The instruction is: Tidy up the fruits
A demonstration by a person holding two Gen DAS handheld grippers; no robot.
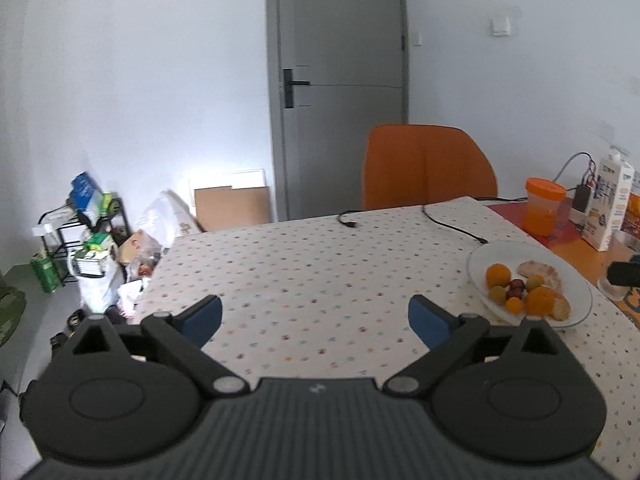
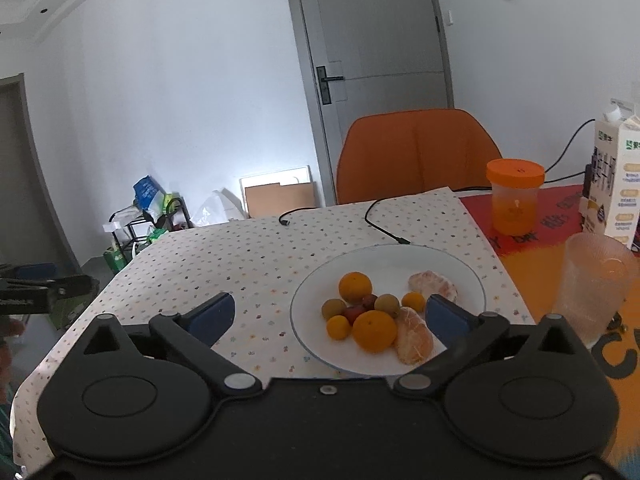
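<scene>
Your left gripper point(image 1: 315, 314) hovers over the dotted cloth of the desk point(image 1: 304, 256), its blue-padded fingers point(image 1: 202, 318) spread wide with only bare cloth between them. Your right gripper point(image 2: 330, 314) is likewise spread wide; seen from its own camera, its fingers point(image 2: 212, 316) frame the near part of the plate point(image 2: 460, 268) without pressing on anything, the right-hand pad overlapping the plate's near right rim in the picture.

The fruits sit together on the white plate, which rests on the cloth near its right edge. In the right wrist view you see a large orange point(image 2: 374, 331) at the front, a second orange point(image 2: 355, 287) behind it, two small orange fruits point(image 2: 338, 327), two olive-green round fruits point(image 2: 387, 305), two dark red ones point(image 2: 352, 313) in the middle of the cluster, and two peeled citrus pieces point(image 2: 414, 342), one at the front right and one at the back right. In the left wrist view the same plate lies well to the right of your left fingers.

Beyond the plate, a black cable point(image 2: 384, 226) runs across the cloth. To the right stand an orange-lidded jar point(image 2: 514, 200), a milk carton point(image 2: 618, 176) and a clear ribbed glass point(image 2: 596, 288). An orange chair point(image 2: 416, 152) is at the far side of the desk.
</scene>
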